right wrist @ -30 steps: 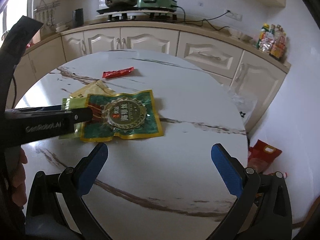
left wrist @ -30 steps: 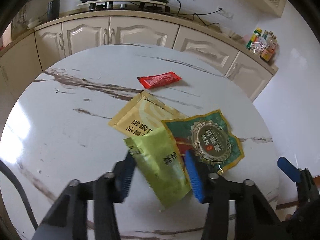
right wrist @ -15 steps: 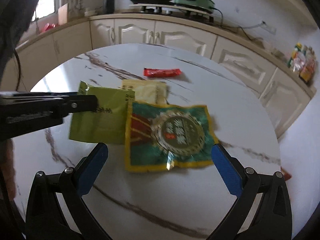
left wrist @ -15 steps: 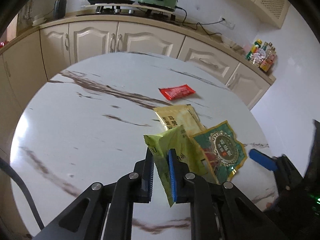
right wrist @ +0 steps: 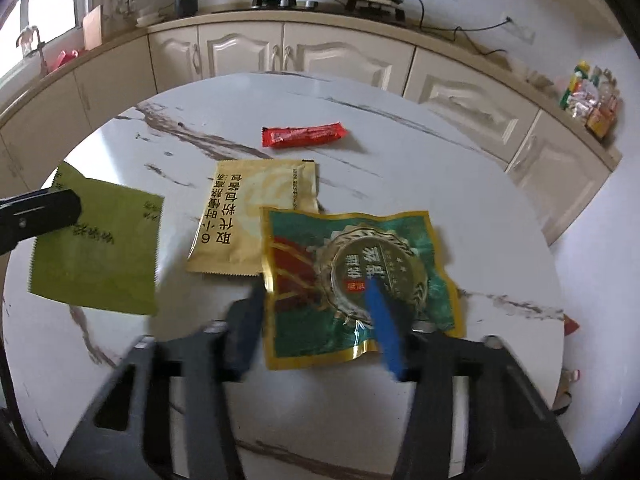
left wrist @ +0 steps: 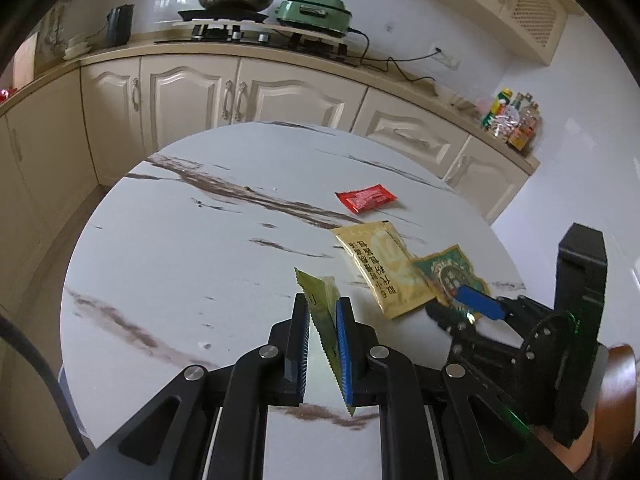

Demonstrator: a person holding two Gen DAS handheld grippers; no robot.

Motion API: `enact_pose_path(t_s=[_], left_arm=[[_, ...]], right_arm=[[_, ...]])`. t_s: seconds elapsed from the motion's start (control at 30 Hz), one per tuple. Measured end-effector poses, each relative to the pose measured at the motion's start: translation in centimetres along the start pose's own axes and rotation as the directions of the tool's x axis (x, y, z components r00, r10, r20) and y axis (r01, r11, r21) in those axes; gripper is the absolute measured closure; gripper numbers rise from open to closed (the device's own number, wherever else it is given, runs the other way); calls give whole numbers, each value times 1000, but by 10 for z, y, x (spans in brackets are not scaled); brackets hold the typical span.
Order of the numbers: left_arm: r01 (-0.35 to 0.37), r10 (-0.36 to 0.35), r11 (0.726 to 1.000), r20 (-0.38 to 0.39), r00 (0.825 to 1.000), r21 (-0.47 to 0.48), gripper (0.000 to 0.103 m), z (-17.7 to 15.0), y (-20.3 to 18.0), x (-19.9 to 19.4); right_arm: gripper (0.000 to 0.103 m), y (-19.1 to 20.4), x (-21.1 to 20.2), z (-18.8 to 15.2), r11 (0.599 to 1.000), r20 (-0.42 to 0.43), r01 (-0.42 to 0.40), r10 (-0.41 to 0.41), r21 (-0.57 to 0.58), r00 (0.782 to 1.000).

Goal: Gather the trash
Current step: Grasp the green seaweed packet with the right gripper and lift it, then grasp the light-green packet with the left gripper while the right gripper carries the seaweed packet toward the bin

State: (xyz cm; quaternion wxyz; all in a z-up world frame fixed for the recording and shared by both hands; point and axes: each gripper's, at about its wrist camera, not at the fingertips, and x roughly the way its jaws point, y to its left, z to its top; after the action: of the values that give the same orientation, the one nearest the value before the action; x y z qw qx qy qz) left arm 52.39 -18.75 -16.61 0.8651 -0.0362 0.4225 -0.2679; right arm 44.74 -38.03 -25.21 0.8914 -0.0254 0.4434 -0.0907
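Left hand-held gripper clamped on one olive-green wrapper, lifted off the tabletop. Right hand-held gripper closing around one green-and-gold wrapper, pads not yet pressing. Two more flat on tabletop: one yellow sachet, one red packet. Four wrappers total.

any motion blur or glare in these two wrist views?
Right wrist view: the right tool is motion-smeared as its jaws close around the dark green packet; the table stays fairly sharp. Left wrist view: crisp, the left tool clamping the olive green packet. Both show fisheye bending and soft window sheen on the marble.
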Motion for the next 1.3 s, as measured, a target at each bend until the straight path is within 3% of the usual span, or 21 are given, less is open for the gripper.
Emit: enact_pose_path(t_s=[0.07,0.2,0.43,0.83,0.93,1.03,1.1,1.23,1.3], left_arm=[[8,-8,1000,-7,1000,2,94,-2,3,-5],[25,-25,1000,-21,999,-1,94,-7,12,-14],[39,-39,999,1,999,-31,96,-10,33,-43],[43,-40,999,77,996,-31,100,-22,56,-107],[53,-50,998,61,997,-45,99,-27,65,-115],[55,-55,997,5,998,-60,86,-36,76,-111],[29,-31,997,-24,999,-71,60,-39,80,-106],[35,-44,992,-77,996,-121,56,-48,79,-90],[-5,-6,994,-98,995,-112,56,-49,74,-82]], right_arm=[[97,1,-2,1,1000,4,-18,18,1,1000],[98,-2,-8,-2,999,18,-33,32,40,999],[99,-5,-47,0,970,120,-212,198,118,973],[99,45,-112,21,946,255,-320,299,44,919],[99,63,-119,25,944,262,-330,314,16,912],[99,71,-117,24,945,256,-328,315,11,914],[99,73,-115,23,948,249,-317,303,15,920],[99,72,-110,20,961,232,-278,269,7,935],[99,73,-106,17,961,213,-276,270,-2,939]])
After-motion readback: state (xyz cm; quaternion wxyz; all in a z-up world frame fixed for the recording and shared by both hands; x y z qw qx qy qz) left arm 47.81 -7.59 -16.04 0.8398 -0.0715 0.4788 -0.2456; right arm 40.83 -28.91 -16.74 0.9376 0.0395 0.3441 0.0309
